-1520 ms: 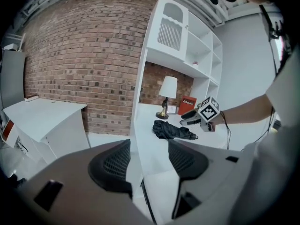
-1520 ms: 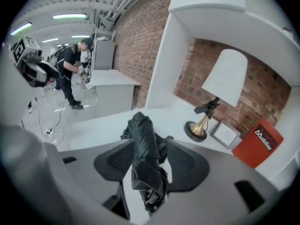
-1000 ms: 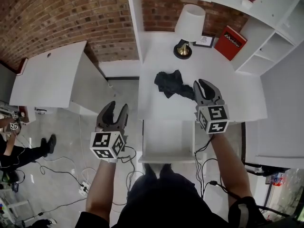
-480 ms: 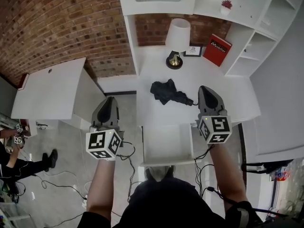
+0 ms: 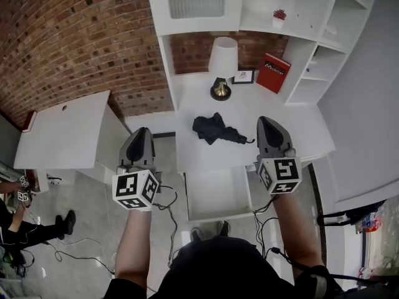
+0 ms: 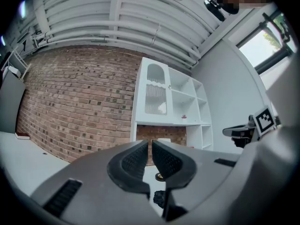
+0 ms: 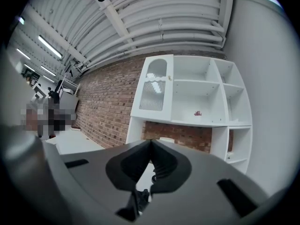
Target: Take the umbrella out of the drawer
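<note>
Inspecting the head view: the black folded umbrella [image 5: 215, 128] lies on the white table [image 5: 193, 98], out of the drawer [image 5: 215, 192], which stands pulled open below the table's near edge with its bare white floor showing. The left hand-held gripper [image 5: 142, 131] is held to the left of the table with its jaws pressed together and nothing between them. The right hand-held gripper [image 5: 265, 121] is held over the table's right part, just beside the umbrella's right end, with its jaws likewise pressed together and empty. At the back of the table stand a white-shaded lamp [image 5: 222, 58], a small picture frame [image 5: 243, 76] and a red book [image 5: 272, 73].
</note>
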The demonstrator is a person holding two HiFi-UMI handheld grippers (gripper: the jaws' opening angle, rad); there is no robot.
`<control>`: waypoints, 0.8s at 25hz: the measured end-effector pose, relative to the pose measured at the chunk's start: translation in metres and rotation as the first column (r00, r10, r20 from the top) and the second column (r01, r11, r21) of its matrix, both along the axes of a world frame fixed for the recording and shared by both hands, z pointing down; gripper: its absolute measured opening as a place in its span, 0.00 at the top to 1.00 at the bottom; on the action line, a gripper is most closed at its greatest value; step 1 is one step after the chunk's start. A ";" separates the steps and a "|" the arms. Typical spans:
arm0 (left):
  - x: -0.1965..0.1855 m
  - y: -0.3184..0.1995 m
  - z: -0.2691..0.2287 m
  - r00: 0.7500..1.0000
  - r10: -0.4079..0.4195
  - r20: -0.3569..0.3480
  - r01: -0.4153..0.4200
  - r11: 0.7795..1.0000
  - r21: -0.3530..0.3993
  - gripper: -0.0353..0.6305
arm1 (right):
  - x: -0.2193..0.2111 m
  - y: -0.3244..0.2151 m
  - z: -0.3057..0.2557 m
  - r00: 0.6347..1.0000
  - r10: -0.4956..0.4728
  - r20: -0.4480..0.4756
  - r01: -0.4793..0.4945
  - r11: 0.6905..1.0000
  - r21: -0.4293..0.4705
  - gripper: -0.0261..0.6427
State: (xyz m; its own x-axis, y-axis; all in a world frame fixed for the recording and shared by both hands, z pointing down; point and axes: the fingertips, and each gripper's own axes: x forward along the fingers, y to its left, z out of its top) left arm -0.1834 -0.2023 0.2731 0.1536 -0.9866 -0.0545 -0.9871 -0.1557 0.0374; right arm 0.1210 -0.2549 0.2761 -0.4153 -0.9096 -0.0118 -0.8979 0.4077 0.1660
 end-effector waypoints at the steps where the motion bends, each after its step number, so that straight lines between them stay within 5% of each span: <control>1: 0.001 0.000 -0.003 1.000 0.004 0.002 -0.004 1.000 0.008 0.90 | 0.001 0.002 -0.003 1.000 0.004 0.001 -0.004 1.000 0.007 0.96; 20: -0.007 0.013 -0.013 0.998 0.055 0.009 -0.056 0.998 0.041 0.90 | -0.010 0.034 -0.017 0.999 0.036 -0.008 -0.036 0.998 0.046 0.96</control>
State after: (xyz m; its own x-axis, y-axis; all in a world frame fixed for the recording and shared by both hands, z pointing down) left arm -0.1904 -0.1890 0.2596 0.2088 -0.9735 -0.0932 -0.9771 -0.2117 0.0224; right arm 0.1115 -0.2212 0.2592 -0.3823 -0.9227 -0.0501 -0.9103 0.3668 0.1918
